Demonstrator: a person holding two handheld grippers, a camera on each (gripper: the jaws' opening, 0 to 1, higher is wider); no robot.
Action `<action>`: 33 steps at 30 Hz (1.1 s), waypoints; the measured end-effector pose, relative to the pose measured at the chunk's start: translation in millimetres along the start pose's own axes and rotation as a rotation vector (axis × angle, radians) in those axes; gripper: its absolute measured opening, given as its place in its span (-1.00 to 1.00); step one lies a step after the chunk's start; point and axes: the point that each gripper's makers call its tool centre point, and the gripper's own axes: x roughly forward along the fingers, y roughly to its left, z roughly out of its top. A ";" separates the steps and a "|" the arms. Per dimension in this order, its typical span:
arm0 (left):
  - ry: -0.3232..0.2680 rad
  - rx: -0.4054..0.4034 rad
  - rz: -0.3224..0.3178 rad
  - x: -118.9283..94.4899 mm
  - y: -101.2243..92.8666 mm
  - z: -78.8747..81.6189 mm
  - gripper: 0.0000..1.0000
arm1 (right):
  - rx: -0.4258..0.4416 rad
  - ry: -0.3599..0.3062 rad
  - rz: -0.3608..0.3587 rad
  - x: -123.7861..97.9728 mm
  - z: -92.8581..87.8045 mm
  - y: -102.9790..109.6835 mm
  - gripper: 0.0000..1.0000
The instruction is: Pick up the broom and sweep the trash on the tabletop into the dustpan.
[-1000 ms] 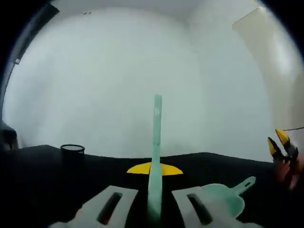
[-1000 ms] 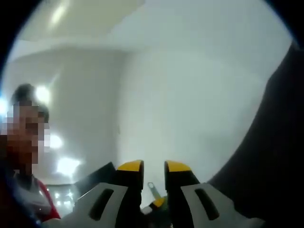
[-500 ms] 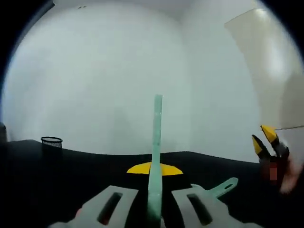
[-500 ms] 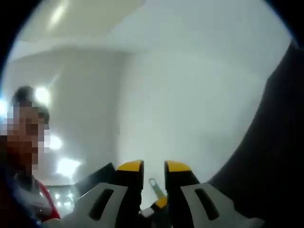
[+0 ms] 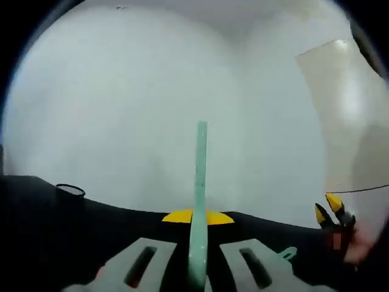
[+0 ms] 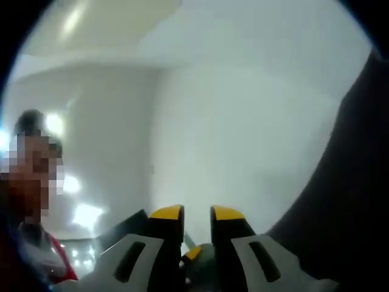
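A pale green broom handle (image 5: 199, 201) is clamped between the jaws of the left gripper (image 5: 199, 267) and sticks straight up the middle of the left gripper view, in front of a plain white wall (image 5: 134, 103). A yellow jaw tip (image 5: 197, 216) can be made out just behind the handle. The black tabletop (image 5: 73, 231) runs across the lower part of that view. On it, well off to the left, a small black mesh cup (image 5: 70, 191) is seen. Low on the right, just beside the left gripper's jaw, the end of the pale green dustpan's handle (image 5: 285, 252) pokes out. Further right, the right gripper (image 5: 328, 210) comes in with yellow tips, near a beige door (image 5: 346, 115).

In the right gripper view, the right gripper's jaws (image 6: 196, 214) are seen with only a narrow gap between the yellow tips; nothing is held there. Something yellow and green is blurred low in that gap, too unclear to name. A person in a red and white top (image 6: 42, 255) is seen at the left, and a dark surface (image 6: 346, 201) takes up the right side.
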 end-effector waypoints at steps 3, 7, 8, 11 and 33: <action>-0.020 0.068 0.023 -11.3 22.7 8.9 -0.99 | 0.007 -0.004 -0.008 -0.6 0.9 -1.6 -0.62; -0.034 0.038 0.069 -26.1 55.8 14.6 -0.99 | 0.000 0.009 -0.034 0.8 -1.8 -7.6 -0.64; -0.036 0.037 0.074 -28.3 60.1 15.4 -0.99 | -0.002 0.012 -0.039 0.8 -2.3 -8.6 -0.64; -0.039 0.049 0.082 -33.4 70.6 17.4 -0.99 | -0.013 0.018 -0.052 0.8 -3.9 -10.0 -0.64; 0.000 0.253 0.155 -88.2 152.0 23.6 -0.99 | -0.116 0.131 -0.136 2.1 -23.8 -20.2 -0.64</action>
